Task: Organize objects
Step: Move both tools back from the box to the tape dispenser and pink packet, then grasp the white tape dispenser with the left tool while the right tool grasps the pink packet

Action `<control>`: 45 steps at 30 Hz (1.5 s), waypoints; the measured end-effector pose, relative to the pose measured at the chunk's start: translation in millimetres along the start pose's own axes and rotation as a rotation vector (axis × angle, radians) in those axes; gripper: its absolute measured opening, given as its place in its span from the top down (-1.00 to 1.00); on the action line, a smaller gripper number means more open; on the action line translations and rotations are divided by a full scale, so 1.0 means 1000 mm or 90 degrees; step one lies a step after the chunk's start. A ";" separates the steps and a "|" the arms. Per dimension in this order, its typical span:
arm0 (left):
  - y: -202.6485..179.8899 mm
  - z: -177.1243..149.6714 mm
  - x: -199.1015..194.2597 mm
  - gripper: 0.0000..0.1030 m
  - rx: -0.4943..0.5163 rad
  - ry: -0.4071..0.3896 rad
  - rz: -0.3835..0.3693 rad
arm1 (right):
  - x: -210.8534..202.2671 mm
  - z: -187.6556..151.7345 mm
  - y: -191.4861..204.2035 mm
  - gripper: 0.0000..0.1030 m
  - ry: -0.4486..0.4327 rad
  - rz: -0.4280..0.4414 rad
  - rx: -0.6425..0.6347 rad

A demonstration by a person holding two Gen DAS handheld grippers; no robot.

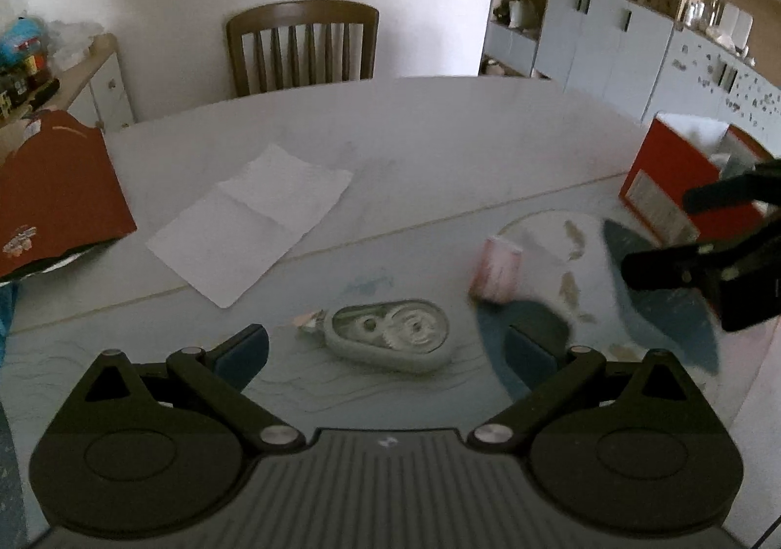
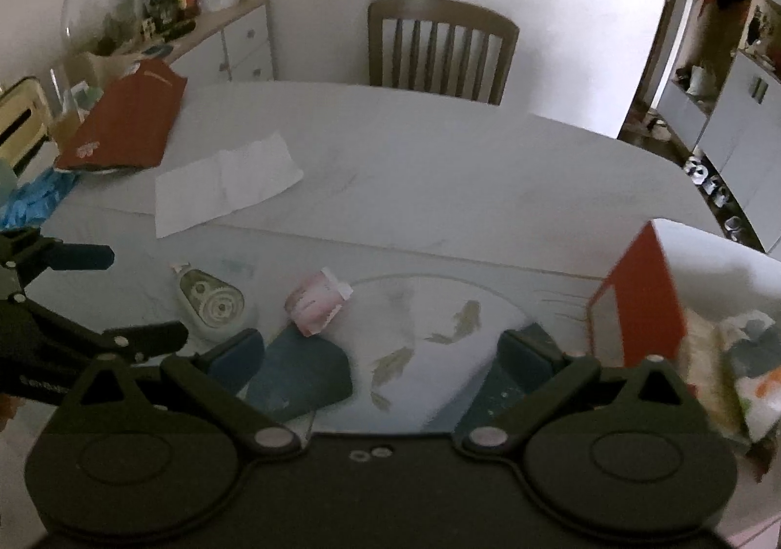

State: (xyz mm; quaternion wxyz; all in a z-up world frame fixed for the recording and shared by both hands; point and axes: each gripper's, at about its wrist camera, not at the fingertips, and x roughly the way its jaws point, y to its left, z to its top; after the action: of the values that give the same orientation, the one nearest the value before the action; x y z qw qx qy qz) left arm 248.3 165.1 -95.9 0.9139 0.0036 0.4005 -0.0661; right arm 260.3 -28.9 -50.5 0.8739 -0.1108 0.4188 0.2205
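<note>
1. I see a big white bench with a picture mat on the near part of it. The mat has fish drawn on it.
2. My left hand-held gripper is low over the bench. Its two fingers are spread wide and hold nothing.
3. A gray tape roller lies flat on the bench between those two fingers. I cannot tell if the fingers touch it.
4. In the right wrist view the same tape roller lies near the left edge of the mat.
5. A small pink packet lies on the bench to the right of the tape roller. It is near the roller but apart from it. In the right wrist view the pink packet looks crumpled.
6. My right hand-held gripper is over the fish mat. Its fingers are spread wide too, and nothing is in them.
7. A red box stands open on the right side of the bench. I see soft, pale things inside it, but I cannot tell what they are.
8. A white sheet of paper lies flat farther back, on the left.
9. A red bag lies at the far left edge of the bench.
10. A brown wooden chair stands behind the bench, by the white wall.
</note>
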 end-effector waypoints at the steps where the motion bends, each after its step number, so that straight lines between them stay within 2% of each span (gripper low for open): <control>1: 0.000 -0.001 0.003 -1.00 0.006 0.001 -0.004 | 0.005 0.001 0.001 -0.98 0.005 0.003 -0.001; 7: -0.010 0.000 0.022 -1.00 0.096 0.000 -0.014 | 0.027 0.007 0.005 -0.95 0.026 0.008 -0.007; 11: -0.015 0.005 0.034 -0.99 0.166 0.000 -0.050 | 0.041 0.012 0.005 -0.90 0.039 0.018 -0.006; 20: -0.006 0.009 0.055 -0.98 0.295 0.034 -0.125 | 0.066 0.018 0.011 -0.84 0.064 0.036 -0.020; 23: -0.003 0.010 0.061 -0.97 0.324 0.043 -0.126 | 0.072 0.019 0.015 -0.82 0.072 0.041 -0.023; 25: 0.001 0.012 0.066 -0.88 0.325 0.057 -0.126 | 0.076 0.020 0.017 -0.79 0.075 0.042 -0.025; 30: 0.008 0.015 0.070 -0.80 0.312 0.068 -0.145 | 0.084 0.023 0.021 -0.71 0.079 0.038 -0.010; 33: 0.012 0.016 0.068 -0.51 0.289 0.078 -0.168 | 0.091 0.024 0.023 -0.66 0.088 0.030 0.017; 39: 0.008 0.014 0.065 -0.51 0.251 0.084 -0.133 | 0.100 0.026 0.030 -0.58 0.091 -0.008 0.050; 41: 0.007 0.013 0.063 -0.50 0.236 0.086 -0.117 | 0.103 0.026 0.034 -0.50 0.095 -0.010 0.042; 45: 0.005 0.007 0.057 -0.50 0.207 0.081 -0.093 | 0.108 0.022 0.038 -0.08 0.113 -0.013 0.031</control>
State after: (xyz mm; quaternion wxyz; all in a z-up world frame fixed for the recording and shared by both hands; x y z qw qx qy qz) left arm 292.4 163.0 -133.3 0.8669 0.1260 0.4409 -0.1958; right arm 316.7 44.4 -121.2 0.8379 -0.1128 0.4988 0.1909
